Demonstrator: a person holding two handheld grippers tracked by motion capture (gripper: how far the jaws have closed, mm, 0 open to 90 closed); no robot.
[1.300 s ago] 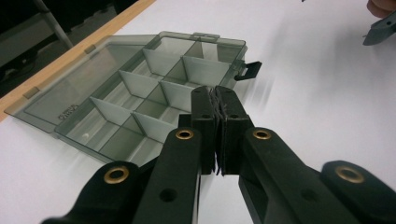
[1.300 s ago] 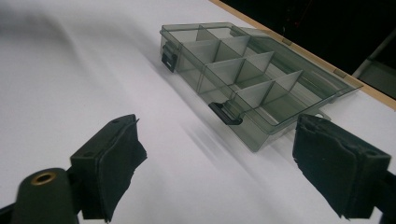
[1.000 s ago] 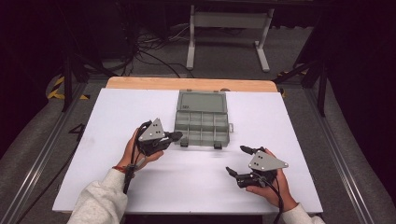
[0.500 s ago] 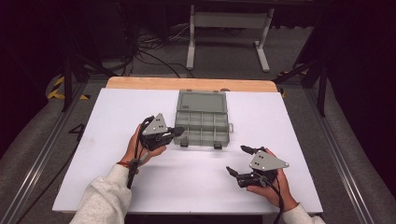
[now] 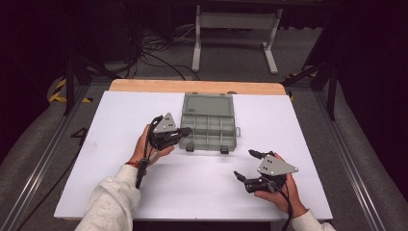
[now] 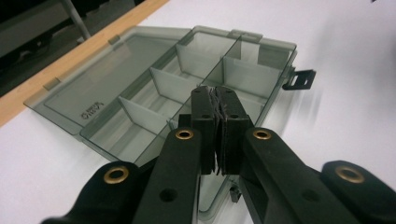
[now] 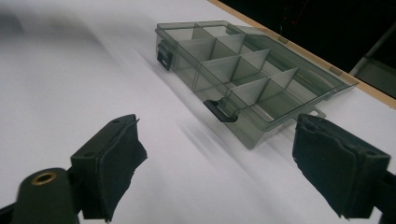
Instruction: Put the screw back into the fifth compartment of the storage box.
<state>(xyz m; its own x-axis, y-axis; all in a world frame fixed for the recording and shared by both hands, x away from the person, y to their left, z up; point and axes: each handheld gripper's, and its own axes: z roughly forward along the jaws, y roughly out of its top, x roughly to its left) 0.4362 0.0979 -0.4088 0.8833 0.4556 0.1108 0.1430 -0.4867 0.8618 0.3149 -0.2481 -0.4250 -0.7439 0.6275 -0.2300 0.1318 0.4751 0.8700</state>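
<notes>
Left gripper (image 5: 185, 131), jaws clenched on nothing, sits at the 9 o'clock edge of the organizer box (image 5: 208, 131), over its near-left compartment. Right gripper (image 5: 246, 165) (jaws spread wide, nothing between them) rests on the white table (image 5: 298, 125) at the box's 5 o'clock. Box status: mid-table, lid (image 5: 208, 104) folded flat toward 12 o'clock, compartments empty, both latches (image 5: 224, 150) free. Judged remaining: closing and latching, none of it begun.

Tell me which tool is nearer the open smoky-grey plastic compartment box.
Left. The left tool is at the box's front left corner; the right tool sits apart, nearer the person.
</notes>
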